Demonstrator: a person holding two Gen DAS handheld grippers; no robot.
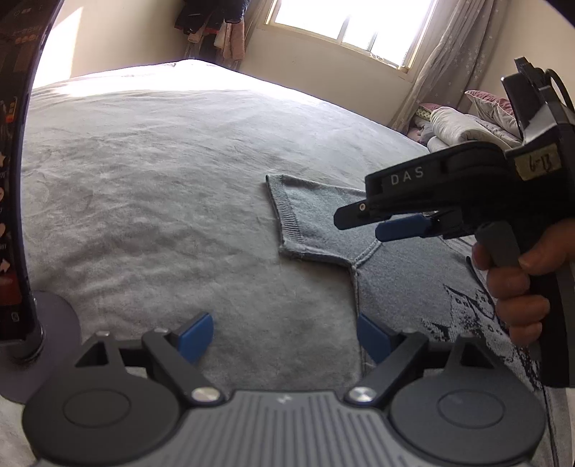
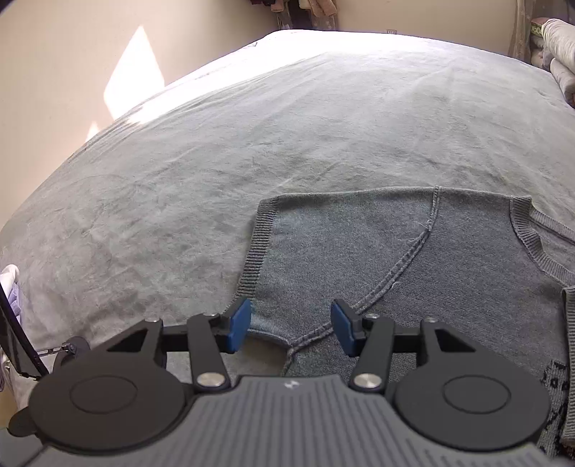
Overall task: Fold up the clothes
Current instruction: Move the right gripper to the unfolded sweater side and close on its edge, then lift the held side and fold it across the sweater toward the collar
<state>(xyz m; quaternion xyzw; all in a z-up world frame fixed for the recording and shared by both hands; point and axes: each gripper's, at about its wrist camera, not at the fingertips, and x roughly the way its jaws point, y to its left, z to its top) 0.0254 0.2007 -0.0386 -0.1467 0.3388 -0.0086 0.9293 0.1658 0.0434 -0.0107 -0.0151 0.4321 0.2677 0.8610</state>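
Observation:
A grey-blue knit sweater (image 1: 395, 273) lies flat on the bed, its sleeve (image 2: 345, 244) stretched out to a ribbed cuff (image 2: 257, 251); a dark woven pattern (image 1: 478, 316) marks the body. My left gripper (image 1: 284, 337) stands wide open over the blanket, just left of the sweater's side edge, with nothing between its blue pads. My right gripper (image 2: 291, 327) hovers open over the underarm seam, its pads apart and not pressing the fabric. In the left wrist view a hand (image 1: 517, 287) holds the right gripper (image 1: 370, 222) above the sleeve.
A grey blanket (image 1: 161, 179) covers the wide bed. Rolled bedding and pillows (image 1: 463, 122) are piled at the far right under a window with a curtain (image 1: 449, 61). Clothes hang in the back corner (image 1: 212, 25). A dark stand with a round base (image 1: 21, 323) rises at the left.

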